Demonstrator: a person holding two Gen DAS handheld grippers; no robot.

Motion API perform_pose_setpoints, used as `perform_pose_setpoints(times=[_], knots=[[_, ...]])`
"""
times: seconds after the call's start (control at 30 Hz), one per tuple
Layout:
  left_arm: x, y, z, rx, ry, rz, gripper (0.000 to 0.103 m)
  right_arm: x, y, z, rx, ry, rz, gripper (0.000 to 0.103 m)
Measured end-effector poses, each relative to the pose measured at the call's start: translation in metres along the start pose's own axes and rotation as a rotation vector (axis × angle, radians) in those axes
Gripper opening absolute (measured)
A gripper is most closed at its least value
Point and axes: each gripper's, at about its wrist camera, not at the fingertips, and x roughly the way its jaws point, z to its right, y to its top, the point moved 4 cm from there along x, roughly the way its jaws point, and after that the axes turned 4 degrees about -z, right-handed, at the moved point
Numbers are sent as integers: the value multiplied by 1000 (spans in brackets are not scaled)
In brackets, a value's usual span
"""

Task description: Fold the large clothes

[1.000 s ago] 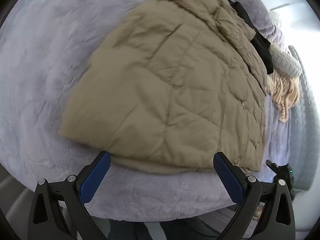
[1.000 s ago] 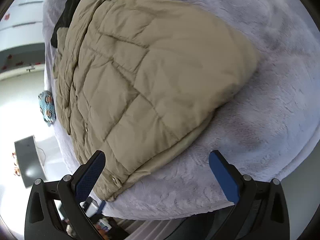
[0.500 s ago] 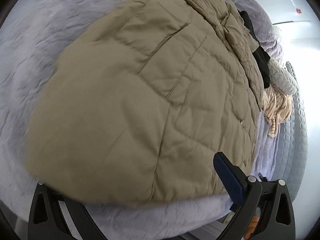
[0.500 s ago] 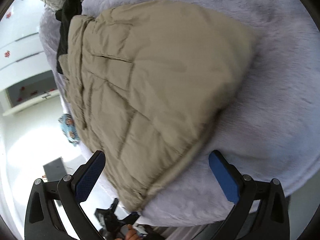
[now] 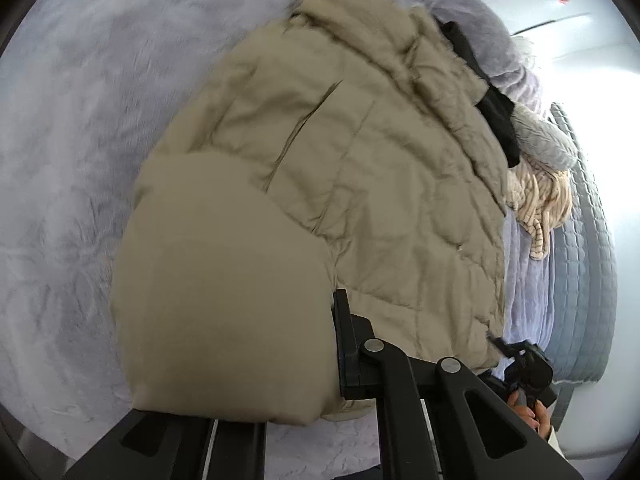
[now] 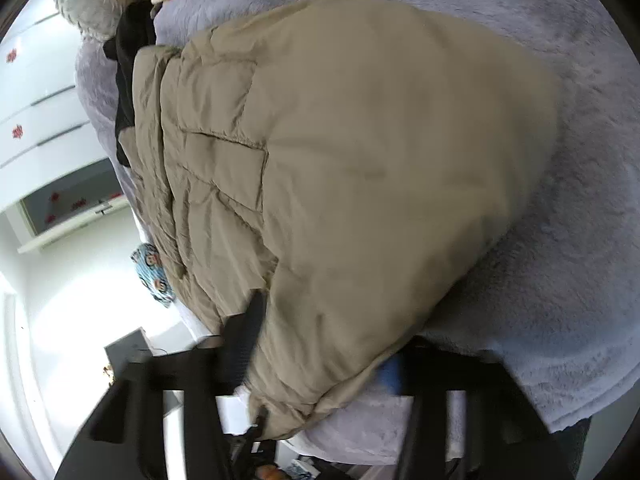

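Note:
A beige quilted jacket (image 5: 360, 184) lies spread on a lavender fleece blanket (image 5: 72, 168). My left gripper (image 5: 324, 320) is shut on the jacket's near hem. The cloth bulges over it and hides the left finger; only the right finger (image 5: 346, 344) shows. In the right wrist view the same jacket (image 6: 360, 152) fills the middle. My right gripper (image 6: 320, 360) has the hem's other corner between its jaws, which are closing and press the bunched cloth. That gripper (image 5: 528, 364) and the hand (image 5: 532, 412) holding it also show at the left wrist view's lower right.
A black garment (image 5: 496, 116), a grey fluffy piece (image 5: 544, 140) and a cream striped knit (image 5: 536, 200) lie past the jacket's far side. A grey quilted cover (image 5: 588, 260) borders the blanket. White cabinets (image 6: 40, 100) and a blue patterned item (image 6: 154, 276) stand beyond the bed's edge.
Both grippers stood open in front of the hem, then slid onto it and closed. The near hem now bunches up between each pair of fingers.

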Motion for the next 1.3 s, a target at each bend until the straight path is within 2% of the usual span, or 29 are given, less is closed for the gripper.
perform_pose_setpoints(times=[0.07,0.2,0.33,0.43,0.53,0.67,0.8,0.93,1.13,1.3], knots=[[-9,3,11,35,6,17,12,-4,0,-13,-60,-37,12,11],[-35,16,43,132,38,66,12,-16,2,-62,-246,-102,17,8],[-62,43,86,230,69,130,12,-30,9,-125,-400,-122,27,8],[-78,75,123,290,110,192,12,-36,20,-184,-547,-147,36,8],[-91,110,153,307,115,266,12,-38,36,-240,-673,-148,34,8],[-93,165,183,316,161,355,12,-29,68,-302,-766,-147,22,8],[-82,224,191,285,209,394,12,-6,100,-348,-810,-163,24,8],[-50,280,182,287,281,392,12,31,131,-377,-833,-193,39,8],[25,339,148,249,368,349,12,98,180,-377,-789,-231,59,8],[79,365,122,201,409,343,13,151,212,-360,-783,-275,63,8]])
